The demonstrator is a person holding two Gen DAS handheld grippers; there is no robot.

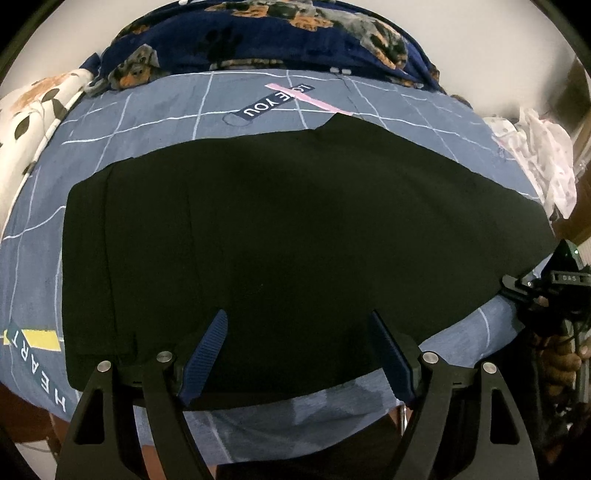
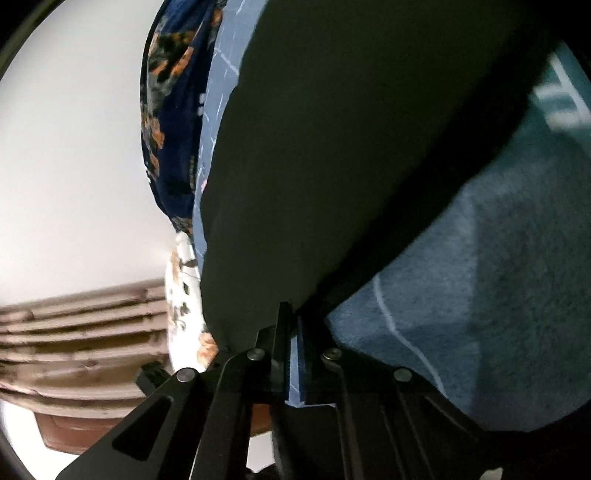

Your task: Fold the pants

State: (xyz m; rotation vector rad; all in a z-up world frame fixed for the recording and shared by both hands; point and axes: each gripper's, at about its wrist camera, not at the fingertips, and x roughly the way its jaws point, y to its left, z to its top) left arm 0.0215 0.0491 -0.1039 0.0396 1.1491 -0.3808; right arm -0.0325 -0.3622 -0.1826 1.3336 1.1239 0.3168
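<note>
Two grippers are at work over a bed covered by a grey-blue sheet with thin white grid lines [image 1: 155, 110]. My left gripper [image 1: 297, 332] hovers with its jaws spread wide, holding nothing, its ribbed blue fingers [image 1: 207, 354] poised over the near edge of the black fabric pants [image 1: 295, 229]. Those pants lie flat across the middle of the bed, a seamed band running along their left end, and their right end tapers toward the bed's right edge. My right gripper [image 2: 291, 325] has its jaws pinched together on the pants' edge, and in the right wrist view the dark cloth [image 2: 332, 147] rises straight from between them, lifted off the sheet [image 2: 480, 295]. From the left wrist view, that right gripper [image 1: 517, 288] sits at the pants' right end, near the bed's right edge. Along the far edge of the bed lies a navy plush blanket printed with dogs [image 1: 258, 33]; a white pillow with orange flowers [image 1: 40, 107] rests at the far left corner, and a pale crumpled cloth [image 1: 535, 155] lies at the right edge.
</note>
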